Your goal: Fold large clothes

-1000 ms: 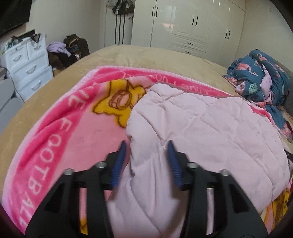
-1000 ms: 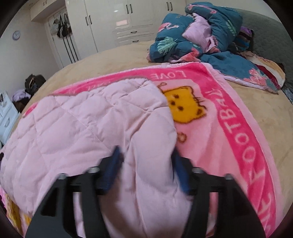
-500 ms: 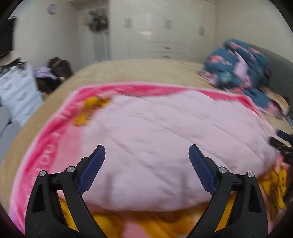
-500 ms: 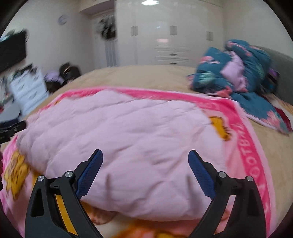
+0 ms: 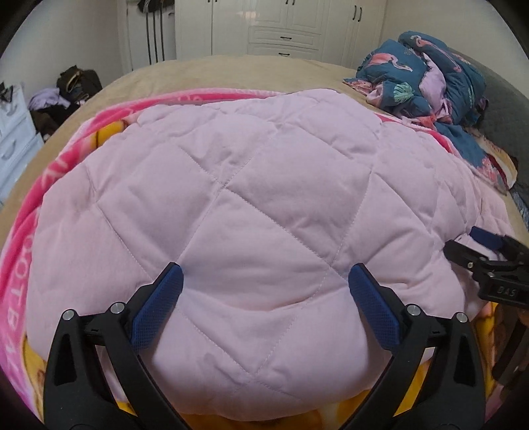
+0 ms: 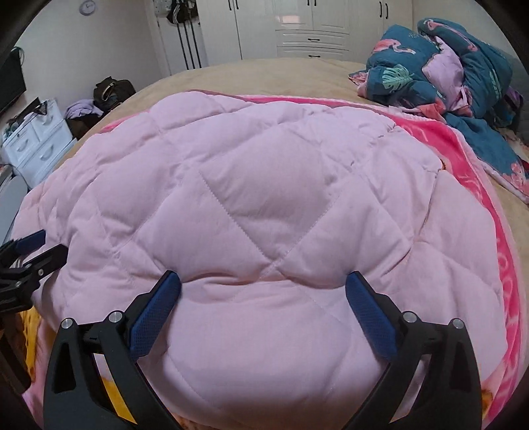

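Observation:
A pale pink quilted cover (image 5: 264, 185) lies folded and puffy on a bright pink fleece blanket (image 5: 20, 251) with yellow cartoon figures, spread over the bed. My left gripper (image 5: 264, 269) hovers over the cover's near edge. Its jaws are opening wide and the blue pads press on nothing. My right gripper (image 6: 263, 277) stands the same way over the same cover (image 6: 264, 185), its jaws also opening and holding nothing. Each gripper shows in the other's view: the right gripper (image 5: 486, 251) at the cover's right end, the left gripper (image 6: 29, 251) at its left end.
A beige bedspread (image 5: 231, 72) shows beyond the blanket. A heap of blue flamingo-print bedding (image 5: 426, 76) lies at the far right corner. White wardrobes (image 5: 281, 26) line the back wall. A white drawer unit (image 6: 36, 145) and bags (image 5: 72, 86) stand left of the bed.
Both grippers were pinching folds of the pink cover a second ago. They have let go, spread their jaws wide and swung towards the cover's middle, and the cover has settled flat.

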`<state>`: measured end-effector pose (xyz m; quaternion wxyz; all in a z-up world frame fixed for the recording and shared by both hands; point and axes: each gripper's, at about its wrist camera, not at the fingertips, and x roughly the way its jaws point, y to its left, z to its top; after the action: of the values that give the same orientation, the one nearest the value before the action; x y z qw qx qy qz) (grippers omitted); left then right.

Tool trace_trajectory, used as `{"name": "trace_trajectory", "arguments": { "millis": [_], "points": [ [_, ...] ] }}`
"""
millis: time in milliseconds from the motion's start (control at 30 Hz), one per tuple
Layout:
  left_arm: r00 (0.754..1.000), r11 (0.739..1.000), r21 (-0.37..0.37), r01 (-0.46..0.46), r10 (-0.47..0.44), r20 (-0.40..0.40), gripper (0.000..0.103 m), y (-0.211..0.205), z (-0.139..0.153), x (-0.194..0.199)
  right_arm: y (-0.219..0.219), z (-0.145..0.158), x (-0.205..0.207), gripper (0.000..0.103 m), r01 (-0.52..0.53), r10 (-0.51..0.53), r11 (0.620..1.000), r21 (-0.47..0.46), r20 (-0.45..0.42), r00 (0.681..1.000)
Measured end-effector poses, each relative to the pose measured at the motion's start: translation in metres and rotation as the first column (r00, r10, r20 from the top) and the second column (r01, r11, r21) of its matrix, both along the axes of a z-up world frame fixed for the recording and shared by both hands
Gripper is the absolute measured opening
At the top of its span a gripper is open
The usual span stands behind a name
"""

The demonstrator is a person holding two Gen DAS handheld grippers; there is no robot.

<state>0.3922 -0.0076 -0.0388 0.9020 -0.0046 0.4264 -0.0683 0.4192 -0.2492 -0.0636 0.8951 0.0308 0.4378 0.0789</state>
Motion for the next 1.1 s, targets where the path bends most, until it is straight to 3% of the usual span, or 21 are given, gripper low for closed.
{"name": "trace_trajectory", "arguments": {
  "millis": [167, 400, 700, 900, 1100],
  "points": [
    [1.000, 1.000, -0.009, -0.023, 0.023, 0.003, 0.095, 0.002, 0.015, -0.013, -0.008, 0.011, -0.009, 0.099, 0.002, -0.002, 1.000, 0.031, 0.006, 1.000],
    [0.995, 0.998, -0.013, -0.061, 0.062, 0.077, 0.095, 0.009, 0.043, -0.040, -0.035, 0.048, -0.068, 0.099, 0.006, -0.020, 0.994, 0.111, 0.132, 0.991],
    [0.982, 0.993, -0.022, -0.118, 0.120, 0.146, 0.095, 0.026, 0.066, -0.081, -0.070, 0.066, -0.128, 0.099, 0.061, -0.093, 0.985, 0.162, 0.202, 0.975],
    [0.976, 0.989, -0.004, -0.147, 0.146, 0.159, 0.095, 0.037, 0.066, -0.101, -0.089, 0.062, -0.153, 0.099, 0.102, -0.141, 0.976, 0.191, 0.205, 0.968],
    [0.979, 0.986, -0.008, -0.165, 0.165, 0.117, 0.095, 0.046, 0.050, -0.108, -0.100, 0.045, -0.163, 0.099, 0.136, -0.170, 0.968, 0.210, 0.154, 0.973]
  ]
}}
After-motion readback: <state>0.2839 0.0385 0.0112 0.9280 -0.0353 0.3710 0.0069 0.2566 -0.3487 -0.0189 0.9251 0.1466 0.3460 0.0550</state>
